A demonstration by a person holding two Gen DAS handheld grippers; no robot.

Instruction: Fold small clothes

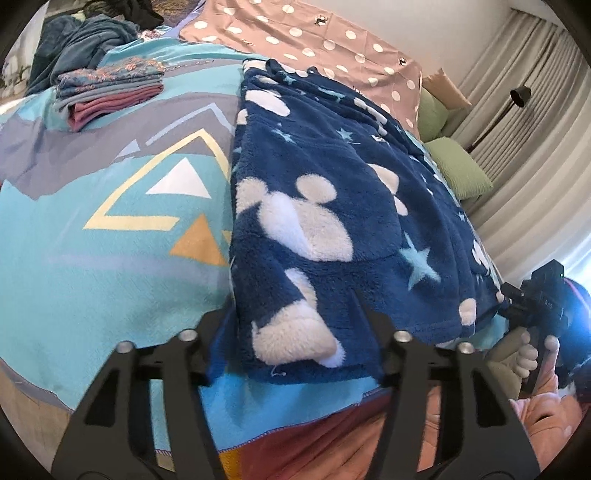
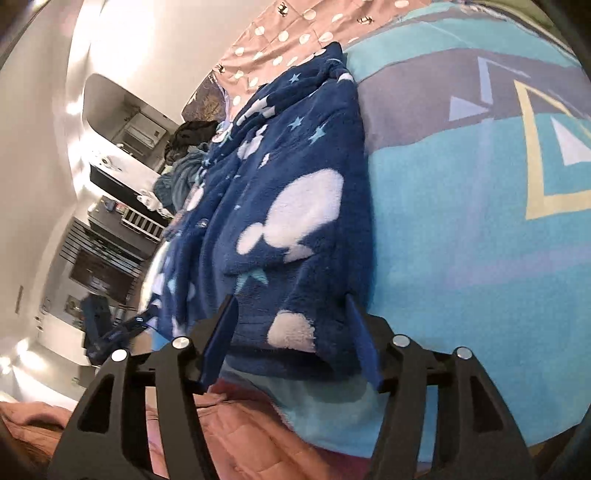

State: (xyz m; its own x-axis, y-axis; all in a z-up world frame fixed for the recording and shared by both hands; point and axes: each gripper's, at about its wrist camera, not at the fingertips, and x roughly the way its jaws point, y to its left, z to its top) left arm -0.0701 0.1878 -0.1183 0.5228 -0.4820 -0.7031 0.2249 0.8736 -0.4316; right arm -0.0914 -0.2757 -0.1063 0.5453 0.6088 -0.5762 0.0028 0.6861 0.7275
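A navy fleece garment (image 1: pixel 332 206) with white mouse-head shapes and pale stars lies spread on the blue patterned blanket (image 1: pixel 110 258). My left gripper (image 1: pixel 291 317) is open, its jaws on either side of the garment's near left corner. My right gripper (image 2: pixel 291 314) is open too, its jaws on either side of the garment's (image 2: pixel 280 206) near hem at the other corner. The right gripper also shows in the left wrist view (image 1: pixel 517 306), at the garment's right edge, held by a hand.
A stack of folded clothes (image 1: pixel 107 96) sits at the far left of the blanket. A pink polka-dot sheet (image 1: pixel 314 33) lies beyond. Green cushions (image 1: pixel 454 162) and curtains (image 1: pixel 535 122) are at the right. A dark heap of clothes (image 2: pixel 184 158) lies at the far end.
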